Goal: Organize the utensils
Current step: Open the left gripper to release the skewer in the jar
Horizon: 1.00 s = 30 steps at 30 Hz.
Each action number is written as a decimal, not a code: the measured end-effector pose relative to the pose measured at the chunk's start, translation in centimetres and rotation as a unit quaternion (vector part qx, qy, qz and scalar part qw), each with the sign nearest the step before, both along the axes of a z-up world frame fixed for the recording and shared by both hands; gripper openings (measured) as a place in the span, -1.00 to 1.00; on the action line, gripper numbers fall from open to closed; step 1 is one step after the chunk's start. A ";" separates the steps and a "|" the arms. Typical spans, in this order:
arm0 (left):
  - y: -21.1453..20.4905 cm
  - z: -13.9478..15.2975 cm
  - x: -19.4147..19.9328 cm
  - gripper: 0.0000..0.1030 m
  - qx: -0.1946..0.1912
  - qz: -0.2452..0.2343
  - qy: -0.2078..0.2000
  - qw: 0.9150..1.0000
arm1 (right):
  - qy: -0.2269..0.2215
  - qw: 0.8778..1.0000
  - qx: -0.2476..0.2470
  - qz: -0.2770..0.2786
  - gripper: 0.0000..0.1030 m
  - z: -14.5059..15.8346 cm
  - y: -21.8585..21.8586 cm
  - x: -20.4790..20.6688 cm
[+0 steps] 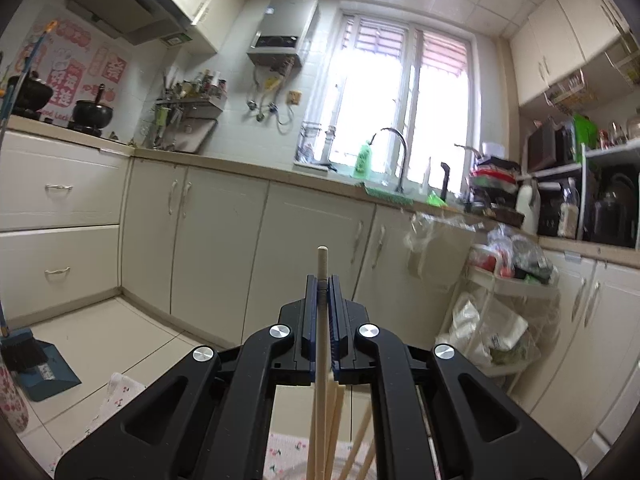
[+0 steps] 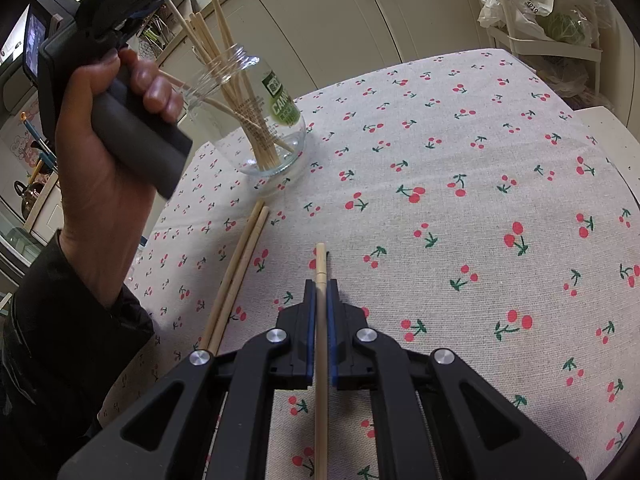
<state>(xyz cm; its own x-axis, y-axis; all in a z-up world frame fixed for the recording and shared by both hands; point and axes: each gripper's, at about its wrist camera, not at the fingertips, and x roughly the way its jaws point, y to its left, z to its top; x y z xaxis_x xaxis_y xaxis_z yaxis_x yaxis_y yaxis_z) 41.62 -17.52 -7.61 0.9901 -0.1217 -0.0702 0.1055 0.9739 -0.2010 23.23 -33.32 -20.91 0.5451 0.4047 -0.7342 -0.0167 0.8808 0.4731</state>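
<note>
L gripper (image 1: 321,280) clamped on pale wooden chopstick (image 1: 321,264); R gripper (image 2: 321,284) clamped on another wooden chopstick (image 2: 320,264); clear glass jar (image 2: 256,120) w/ chopsticks nearby.

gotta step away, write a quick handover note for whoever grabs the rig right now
Left gripper: shut on a chopstick, held above the glass jar.
Right gripper: shut on another chopstick, over the cherry tablecloth.
Done: several chopsticks already stand in the jar.
Left: put both held chopsticks in the jar, then the two loose chopsticks lying on the cloth in front of the jar.
</note>
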 end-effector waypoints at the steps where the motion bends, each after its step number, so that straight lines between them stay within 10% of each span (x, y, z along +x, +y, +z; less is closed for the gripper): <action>1: -0.2 -0.2 -0.1 -0.90 0.009 -0.006 0.005 1.000 | 0.000 1.000 0.000 0.000 -0.88 0.0 0.0 0.0; 9: -0.5 -0.8 -0.6 -0.81 0.049 -0.029 0.043 0.997 | 0.000 1.000 0.001 0.000 -0.88 0.0 0.0 0.0; 23: 6.8 1.4 -7.9 0.45 0.001 0.039 0.029 0.999 | 0.002 1.000 0.003 0.004 -0.87 0.0 0.0 0.1; 30: 10.2 -5.2 -11.4 0.50 0.005 0.034 0.151 0.988 | 0.004 1.000 -0.021 0.013 -0.87 0.3 0.7 0.4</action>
<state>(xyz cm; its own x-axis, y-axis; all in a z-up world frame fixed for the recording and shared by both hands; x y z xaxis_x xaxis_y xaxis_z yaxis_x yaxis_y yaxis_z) 30.20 -7.31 -12.78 0.9300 -0.0526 -0.3638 -0.0244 0.9786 -0.2041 23.62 -32.60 -20.61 0.5286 0.3880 -0.7550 -0.0367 0.8991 0.4363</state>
